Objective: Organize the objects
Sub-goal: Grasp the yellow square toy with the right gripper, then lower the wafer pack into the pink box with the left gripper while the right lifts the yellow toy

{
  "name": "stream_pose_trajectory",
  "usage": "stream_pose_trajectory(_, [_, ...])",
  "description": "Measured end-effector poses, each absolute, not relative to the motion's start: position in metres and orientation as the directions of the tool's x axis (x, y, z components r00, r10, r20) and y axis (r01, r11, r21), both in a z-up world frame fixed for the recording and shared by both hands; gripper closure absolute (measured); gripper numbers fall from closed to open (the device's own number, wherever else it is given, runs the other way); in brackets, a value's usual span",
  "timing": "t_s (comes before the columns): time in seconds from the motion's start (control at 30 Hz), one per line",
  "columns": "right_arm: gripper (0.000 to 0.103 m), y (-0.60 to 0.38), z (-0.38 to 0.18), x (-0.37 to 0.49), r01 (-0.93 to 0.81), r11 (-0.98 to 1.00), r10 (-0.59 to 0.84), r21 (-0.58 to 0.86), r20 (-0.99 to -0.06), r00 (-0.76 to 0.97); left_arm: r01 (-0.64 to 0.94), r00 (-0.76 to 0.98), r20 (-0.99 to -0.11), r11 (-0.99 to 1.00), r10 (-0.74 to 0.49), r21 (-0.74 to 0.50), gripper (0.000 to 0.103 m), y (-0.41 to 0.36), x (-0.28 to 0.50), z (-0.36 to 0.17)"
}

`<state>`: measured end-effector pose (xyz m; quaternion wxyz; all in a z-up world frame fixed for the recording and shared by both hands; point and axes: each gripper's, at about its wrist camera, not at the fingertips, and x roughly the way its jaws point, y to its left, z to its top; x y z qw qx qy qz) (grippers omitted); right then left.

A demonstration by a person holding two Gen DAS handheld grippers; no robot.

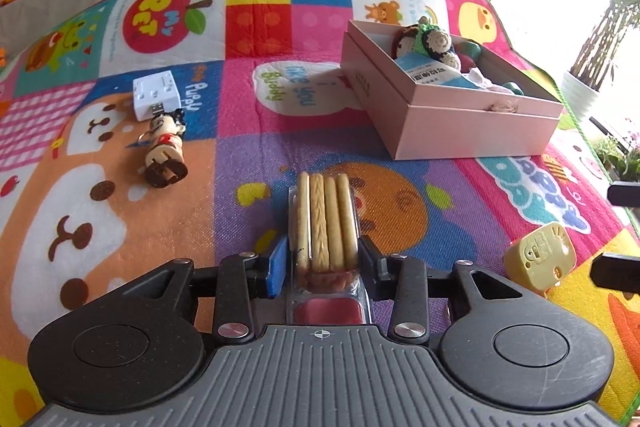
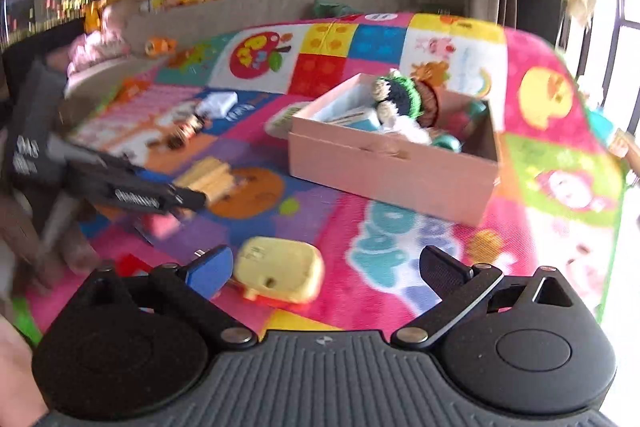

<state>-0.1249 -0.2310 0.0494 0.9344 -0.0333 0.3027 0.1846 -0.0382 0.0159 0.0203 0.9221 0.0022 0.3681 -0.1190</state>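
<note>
The biscuit pack (image 1: pixel 326 223) sits clamped in the left gripper (image 1: pixel 326 259), long axis pointing straight ahead over the play mat (image 1: pixel 160 227) — the pink box (image 1: pixel 452 107) lies ahead-right, nearer the wide-open, empty right gripper (image 2: pixel 326 267).

A bright patchwork play mat (image 1: pixel 256 39) carries a pink box (image 1: pixel 472 123), white adapter (image 1: pixel 154 95), figurine keychain (image 1: pixel 166 151) and yellow toy (image 1: pixel 540 257).
</note>
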Motion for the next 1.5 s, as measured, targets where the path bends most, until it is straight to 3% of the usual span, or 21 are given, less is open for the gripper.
stream_pose_trajectory(0.17, [0.010, -0.202, 0.032, -0.114, -0.344, 0.937, 0.307, 0.059, -0.608, 0.732, 0.209, 0.701, -0.675, 0.971, -0.229, -0.112, 0.061, 0.019, -0.037, 0.020])
stream_pose_trajectory(0.3, [0.041, -0.186, 0.015, -0.104, -0.347, 0.937, 0.286, 0.045, -0.669, 0.686, 0.209, 0.694, -0.684, 0.972, -0.226, -0.109, 0.061, 0.018, -0.036, 0.022])
stream_pose_trajectory(0.33, [0.044, -0.187, 0.015, -0.103, -0.344, 0.938, 0.286, 0.049, -0.671, 0.684, 0.206, 0.690, -0.688, 0.972, -0.224, -0.111, 0.061, 0.018, -0.035, 0.022])
stream_pose_trajectory(0.7, [0.044, -0.229, 0.063, -0.129, -0.291, 0.954, 0.282, 0.070, -0.539, 0.794, 0.195, 0.680, -0.712, 0.979, -0.174, -0.052, 0.063, 0.008, -0.035, 0.026])
stream_pose_trajectory(0.83, [0.044, -0.250, 0.082, -0.141, -0.259, 0.963, 0.263, 0.074, -0.467, 0.844, 0.240, 0.683, -0.678, 0.961, -0.270, -0.141, 0.067, 0.011, -0.040, 0.044])
stream_pose_trajectory(0.97, [0.044, -0.269, 0.090, -0.147, -0.218, 0.972, 0.233, 0.084, -0.418, 0.878, 0.316, 0.723, -0.577, 0.924, -0.381, -0.215, 0.067, -0.002, -0.031, 0.097])
stream_pose_trajectory(1.2, [0.044, -0.286, 0.079, -0.142, -0.177, 0.975, 0.219, 0.137, -0.409, 0.886, 0.433, 0.692, -0.462, 0.831, -0.555, -0.350, 0.067, -0.079, 0.038, 0.150])
stream_pose_trajectory(1.3, [0.044, -0.289, 0.072, -0.141, -0.172, 0.974, 0.219, 0.148, -0.423, 0.879, 0.449, 0.639, -0.513, 0.820, -0.573, -0.356, 0.067, -0.124, 0.082, 0.132])
stream_pose_trajectory(1.43, [0.044, -0.299, 0.066, -0.139, -0.143, 0.978, 0.196, 0.151, -0.445, 0.874, 0.382, 0.502, -0.691, 0.850, -0.520, -0.362, 0.067, -0.163, 0.134, 0.083])
stream_pose_trajectory(1.5, [0.044, -0.304, 0.063, -0.138, -0.129, 0.981, 0.182, 0.146, -0.454, 0.872, 0.394, 0.519, -0.681, 0.852, -0.517, -0.345, 0.066, -0.169, 0.143, 0.073])
